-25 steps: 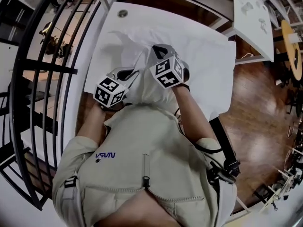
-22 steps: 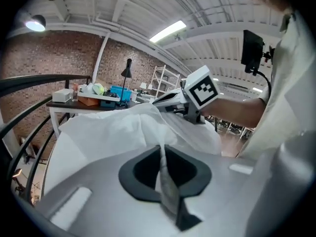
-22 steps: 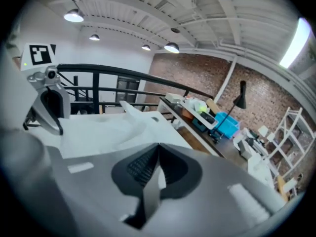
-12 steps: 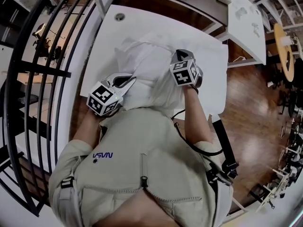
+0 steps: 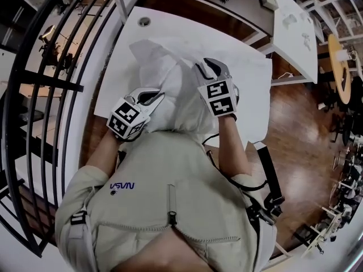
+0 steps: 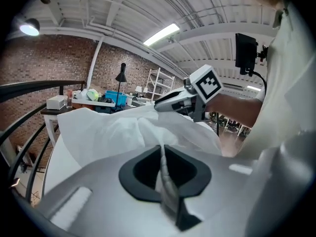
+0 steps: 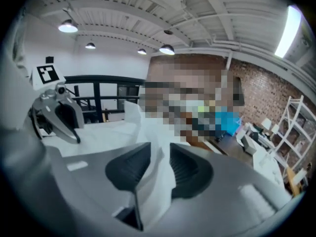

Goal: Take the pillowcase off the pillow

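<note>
Two pinches on pillowcase (image 5: 170,86): left gripper (image 5: 152,97), right gripper (image 5: 205,68); long axis runs away from person (image 5: 170,197).

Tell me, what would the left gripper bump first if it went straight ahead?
Likely the white pillowcase bunched just ahead; the left gripper pinches a fold of it in its jaws. The right gripper sits beyond, depth unclear.

Near end of the pillowcase (image 5: 170,89) is hidden behind the person's jacket (image 5: 170,191), and so is the near edge of the tabletop (image 5: 252,89). The pillow is fully covered and can't be seen directly. In the right gripper view the pinched fold runs off the bottom edge. Items on the far desk (image 5: 292,21) are too small to name.
</note>
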